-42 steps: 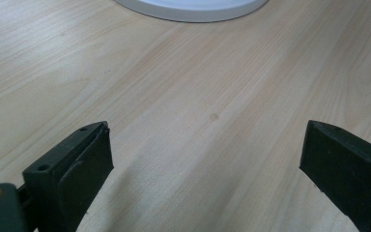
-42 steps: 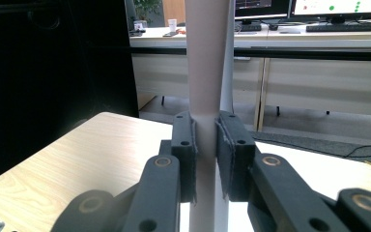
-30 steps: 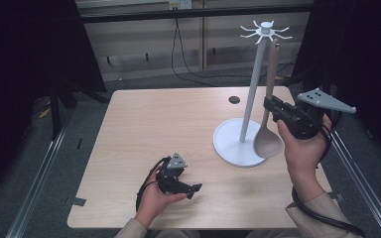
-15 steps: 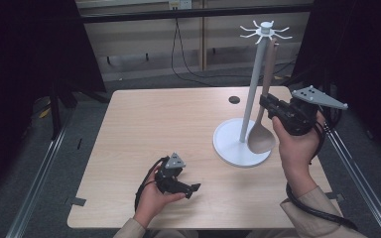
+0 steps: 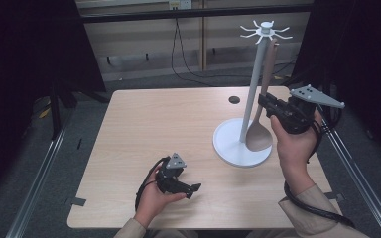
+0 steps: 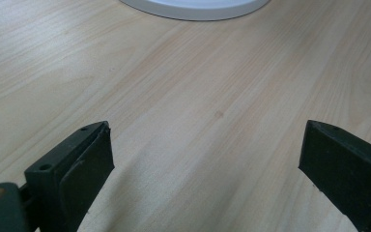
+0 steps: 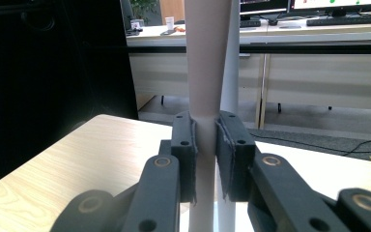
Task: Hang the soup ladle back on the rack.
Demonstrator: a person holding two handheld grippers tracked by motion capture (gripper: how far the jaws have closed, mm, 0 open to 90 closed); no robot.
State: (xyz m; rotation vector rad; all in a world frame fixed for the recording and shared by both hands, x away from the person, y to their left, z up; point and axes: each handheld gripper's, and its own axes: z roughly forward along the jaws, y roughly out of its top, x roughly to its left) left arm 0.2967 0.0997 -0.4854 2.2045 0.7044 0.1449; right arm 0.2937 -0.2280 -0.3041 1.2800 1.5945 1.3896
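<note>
Up right, the right gripper [image 5: 264,101] clamps the brown wooden spoon [image 5: 259,133] beside the white stand's pole [image 5: 250,99]; the left gripper [image 5: 194,188] rests with jaws apart

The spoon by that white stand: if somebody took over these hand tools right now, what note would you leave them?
Right gripper: shut on the spoon handle, beside the stand pole.
Left gripper: open, holds nothing, low over the table near the front edge.
Spoon: upright, bowl down over the stand's base, handle tip up by the top hooks.
Done: spoon gripped. I cannot tell whether it hangs on a hook.
Left: probably hook it on or lift it off.
</note>
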